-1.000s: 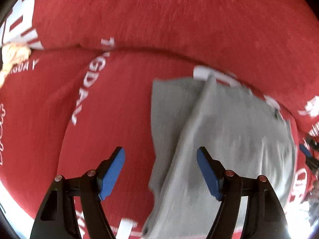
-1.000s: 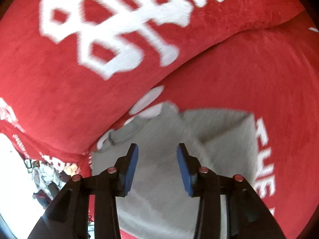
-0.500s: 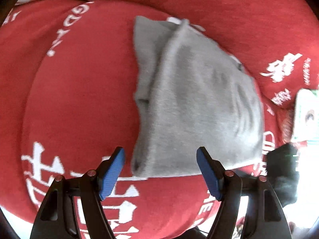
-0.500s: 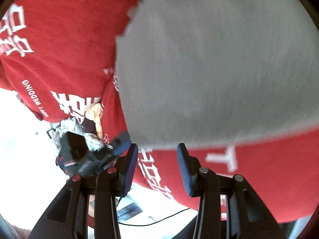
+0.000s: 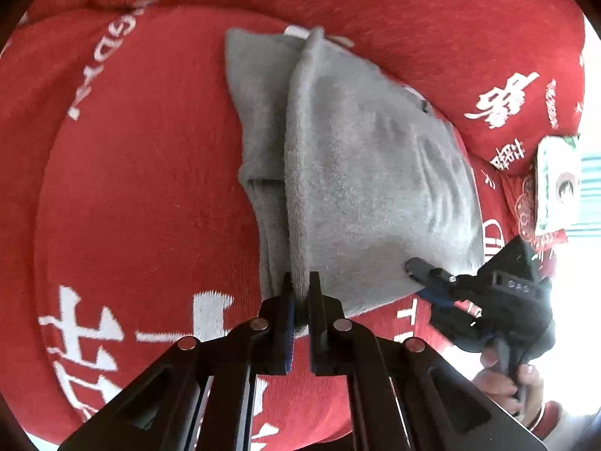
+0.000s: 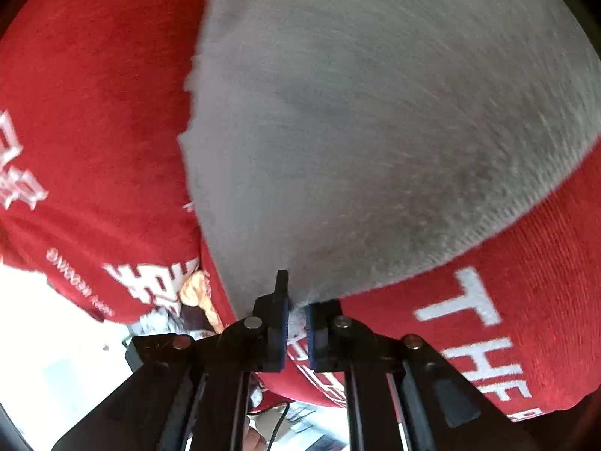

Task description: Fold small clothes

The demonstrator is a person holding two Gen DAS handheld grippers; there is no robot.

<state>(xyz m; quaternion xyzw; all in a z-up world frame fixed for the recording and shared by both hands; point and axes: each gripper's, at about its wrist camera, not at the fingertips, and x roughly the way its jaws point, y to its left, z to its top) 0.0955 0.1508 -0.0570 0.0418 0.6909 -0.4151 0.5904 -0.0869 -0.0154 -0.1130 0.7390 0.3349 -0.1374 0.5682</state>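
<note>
A folded grey garment (image 5: 368,173) lies on a red cover with white lettering (image 5: 131,188). My left gripper (image 5: 299,285) has its jaws closing tight on the garment's near left corner, with the cloth pinched between the pads. Its near right corner is held the same way by my right gripper (image 5: 415,267), seen from the side in the left wrist view with a hand (image 5: 503,379) behind it. In the right wrist view the grey garment (image 6: 375,112) fills the upper frame and the right gripper (image 6: 298,297) pinches its near edge.
A red cushion (image 5: 375,7) with white print rises behind the garment. A small white and green packet (image 5: 556,184) lies at the right edge of the cover. Past the cover's near edge (image 6: 150,282) is bright floor with clutter and a cable.
Both grippers came down to the garment's near edge and went from open to shut on it. The right gripper now shows in the left wrist view at the garment's right corner.
</note>
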